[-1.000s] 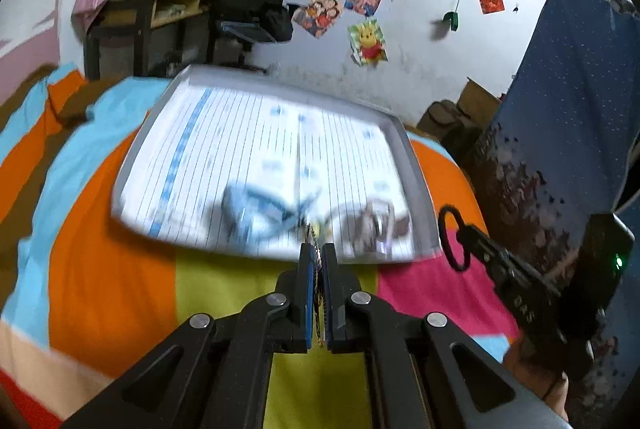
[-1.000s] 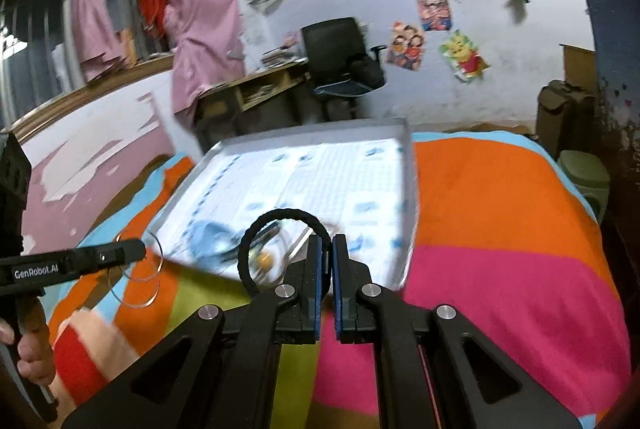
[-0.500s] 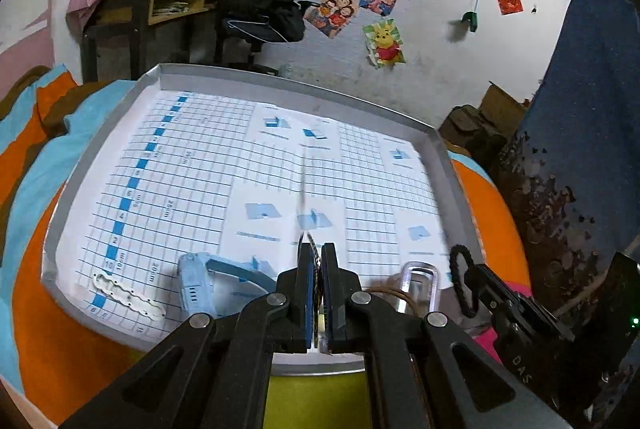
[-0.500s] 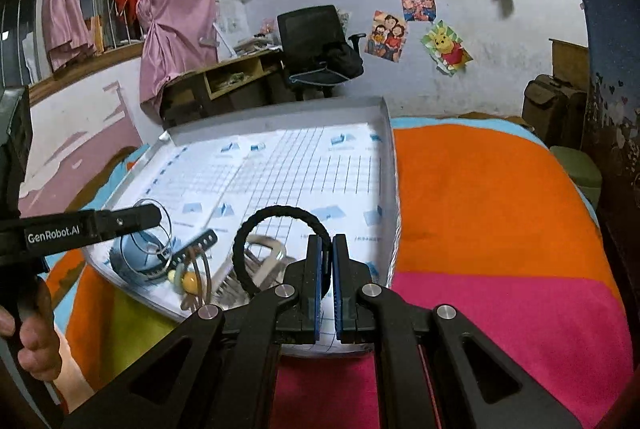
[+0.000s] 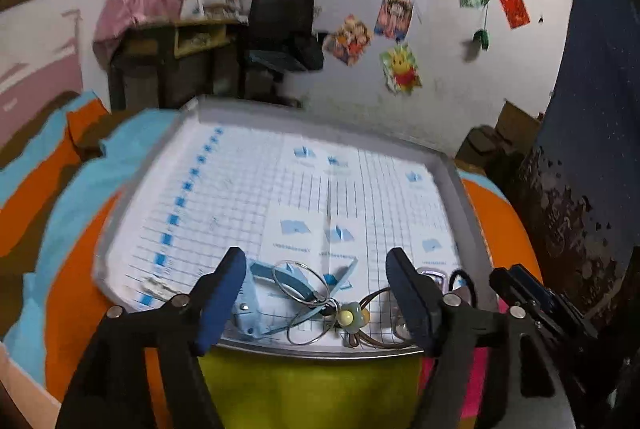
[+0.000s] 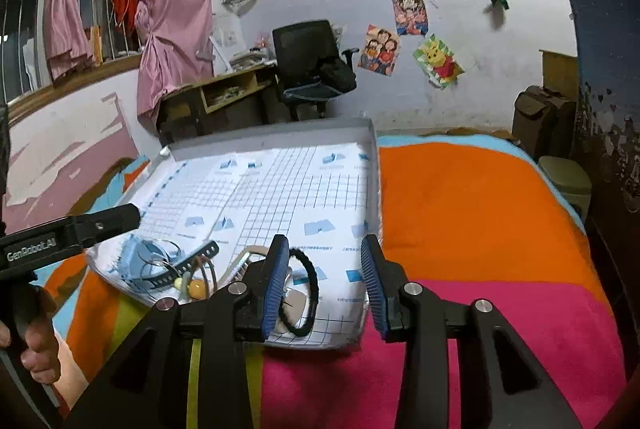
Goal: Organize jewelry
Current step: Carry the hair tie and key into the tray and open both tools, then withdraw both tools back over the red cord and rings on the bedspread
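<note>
A grey tray [image 5: 320, 115] lined with grid paper rests on the colourful bedspread. At its near edge lie a light blue watch [image 5: 246, 303], thin wire hoops [image 5: 298, 283], a yellow bead charm [image 5: 349, 317] and a brown cord [image 5: 384, 343]. My left gripper [image 5: 316, 295] stands open just above this pile, holding nothing. In the right wrist view a black hair tie [image 6: 310, 295] lies on the tray [image 6: 280, 131] beside the left finger of my open, empty right gripper [image 6: 325, 283]. The watch [image 6: 134, 255] and hoops [image 6: 162, 257] sit under the left gripper [image 6: 86, 227].
A dark strap [image 6: 192, 263] and a silver clasp [image 6: 240, 261] also lie near the tray's front edge. The bedspread [image 6: 460, 213] spreads out to the right. A desk [image 6: 224, 97], an office chair [image 6: 312, 65] and a poster-covered wall stand behind.
Both grippers were shut and are now open. The wire hoops have left the left gripper and the black hair tie has left the right one; both now lie on the tray.
</note>
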Motion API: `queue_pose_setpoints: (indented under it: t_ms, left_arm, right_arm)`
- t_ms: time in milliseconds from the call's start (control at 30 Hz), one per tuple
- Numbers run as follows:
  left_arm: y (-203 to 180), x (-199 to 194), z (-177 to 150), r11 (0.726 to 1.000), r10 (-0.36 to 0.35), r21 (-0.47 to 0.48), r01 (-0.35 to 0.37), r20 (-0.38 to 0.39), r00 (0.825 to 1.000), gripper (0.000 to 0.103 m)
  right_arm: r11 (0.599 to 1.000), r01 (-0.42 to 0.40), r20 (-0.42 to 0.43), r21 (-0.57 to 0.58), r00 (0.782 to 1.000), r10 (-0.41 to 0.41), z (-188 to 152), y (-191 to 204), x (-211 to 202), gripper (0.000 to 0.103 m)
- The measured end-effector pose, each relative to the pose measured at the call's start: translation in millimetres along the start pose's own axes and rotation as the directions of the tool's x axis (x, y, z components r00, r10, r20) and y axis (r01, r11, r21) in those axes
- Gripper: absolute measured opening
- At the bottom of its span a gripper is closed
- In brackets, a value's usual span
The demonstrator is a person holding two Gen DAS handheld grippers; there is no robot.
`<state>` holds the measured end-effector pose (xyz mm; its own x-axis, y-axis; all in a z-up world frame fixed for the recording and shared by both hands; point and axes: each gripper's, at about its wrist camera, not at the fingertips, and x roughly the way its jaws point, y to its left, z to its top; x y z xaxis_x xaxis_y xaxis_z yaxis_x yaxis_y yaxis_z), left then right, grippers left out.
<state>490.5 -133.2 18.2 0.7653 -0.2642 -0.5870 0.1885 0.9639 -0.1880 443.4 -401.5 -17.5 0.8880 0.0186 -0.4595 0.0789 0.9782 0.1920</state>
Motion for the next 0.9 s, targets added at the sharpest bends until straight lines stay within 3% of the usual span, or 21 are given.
queue_pose_setpoints:
  t_ms: [233, 467, 600, 733, 900]
  left_arm:
    - [-0.7, -62.5, -8.0, 0.999, 0.037, 0.005, -0.038, 0.129, 0.991, 0.098]
    - [5.7, -134.5, -32.6, 0.996, 0.085, -0.021, -0.083, 0.244, 0.966, 0.103]
    - [10.2, -175.1, -49.3, 0.994, 0.108, -0.029, -0.104, 0.291, 0.951, 0.103]
    - [12.6, -218.4, -67.0, 0.994, 0.107, -0.024, -0.105, 0.331, 0.938, 0.103]
    - [16.9, -265.1, -88.6, 0.994, 0.111, -0.028, -0.108, 0.368, 0.923, 0.103]
  right_arm:
    - [1.0, 0.001, 0.113, -0.024, 0.994, 0.002, 10.7, 8.0, -62.3, 0.066]
    - [0.998, -0.02, 0.179, -0.055, 0.983, 0.029, 8.3, 22.4, -131.4, 0.092]
    - [0.997, -0.034, 0.218, -0.073, 0.975, 0.049, -3.8, 30.9, -179.6, 0.093]
    - [0.995, -0.053, 0.259, -0.079, 0.963, 0.072, -21.2, 37.2, -222.9, 0.102]
    - [0.995, -0.076, 0.31, -0.062, 0.946, 0.092, -52.5, 40.4, -279.3, 0.102]
